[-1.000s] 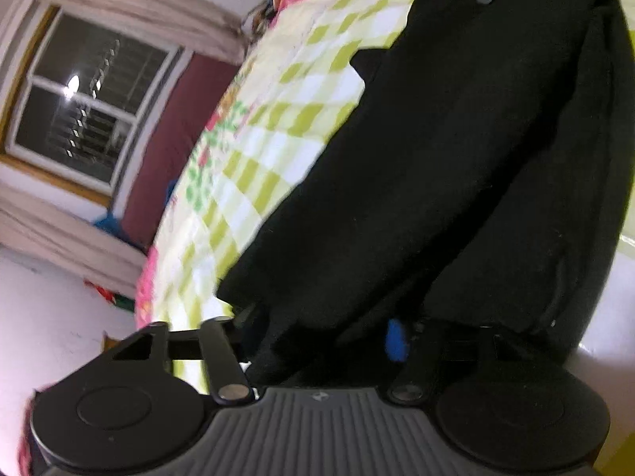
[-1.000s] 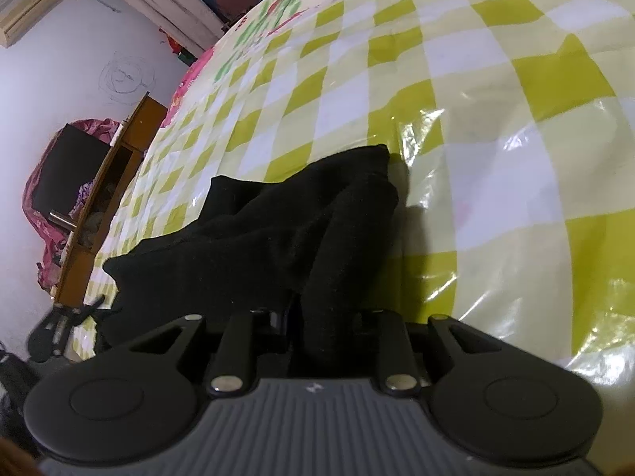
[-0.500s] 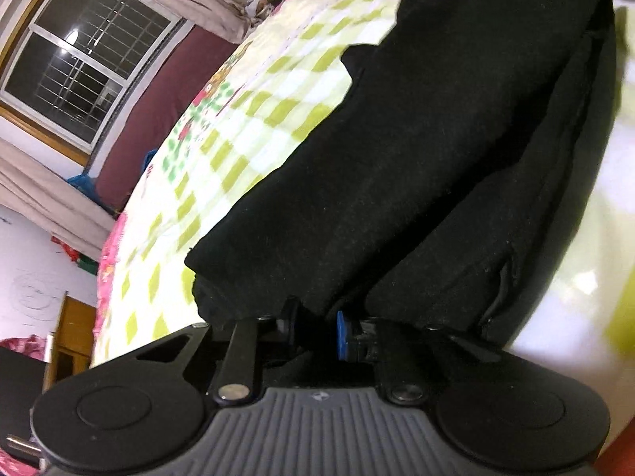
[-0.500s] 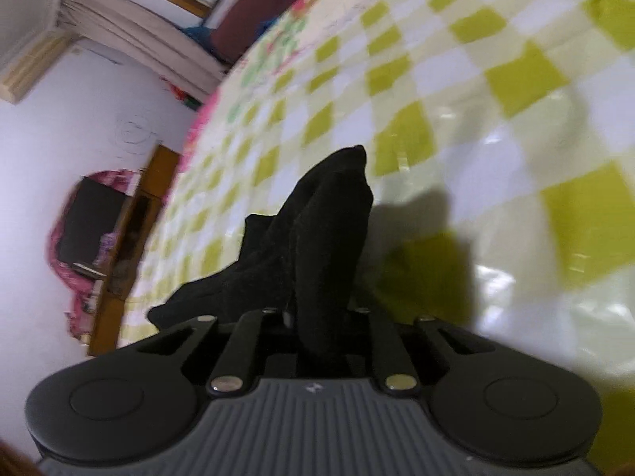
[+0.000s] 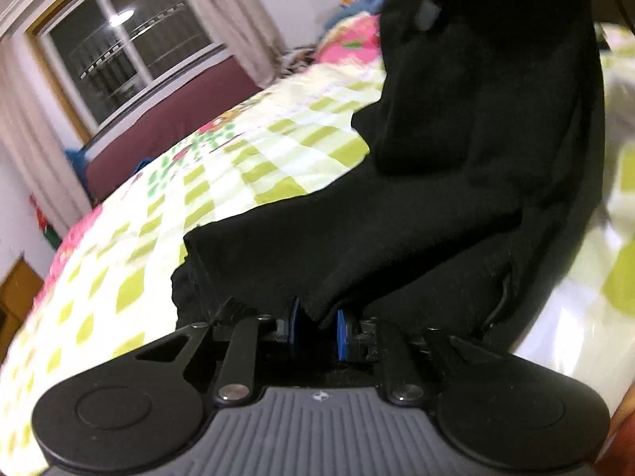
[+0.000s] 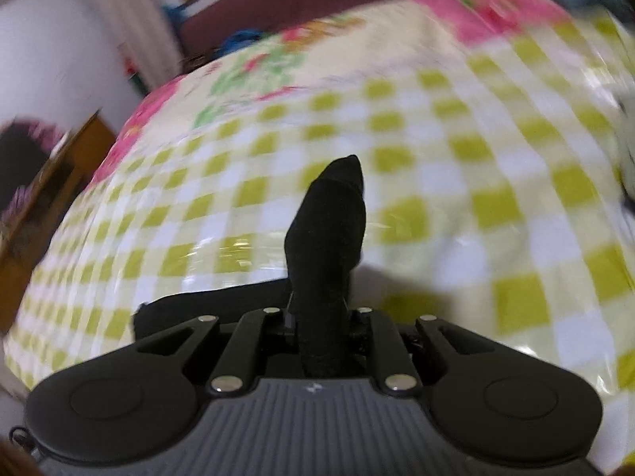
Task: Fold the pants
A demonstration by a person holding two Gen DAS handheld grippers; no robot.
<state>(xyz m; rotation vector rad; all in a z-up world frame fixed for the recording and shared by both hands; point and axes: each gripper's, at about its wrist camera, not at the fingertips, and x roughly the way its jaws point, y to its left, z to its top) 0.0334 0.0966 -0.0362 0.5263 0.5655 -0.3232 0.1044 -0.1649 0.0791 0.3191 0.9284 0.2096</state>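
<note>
The black pants (image 5: 456, 198) lie along the green-checked bed cover (image 5: 238, 166), their far end lifted. My left gripper (image 5: 317, 325) is shut, and its blue pads (image 5: 340, 331) pinch the near edge of the fabric. In the right wrist view a bunched end of the pants (image 6: 329, 230) sticks up between the fingers of my right gripper (image 6: 323, 317), held well above the bed cover (image 6: 436, 158). The right jaws are opening slightly, with the fabric still pressed between them. A dark gripper part (image 5: 426, 8) shows at the raised far end in the left wrist view.
A maroon headboard (image 5: 178, 119) and a curtained window (image 5: 131, 51) stand behind the bed. Pink floral bedding (image 6: 496, 8) lies at the head end. A wooden cabinet (image 6: 47, 182) stands beside the bed on the left. A white wall runs behind it.
The left jaws closed on the near edge of the pants and the wrist rolled. The right gripper rose from the bed, lifting its end of the pants with it.
</note>
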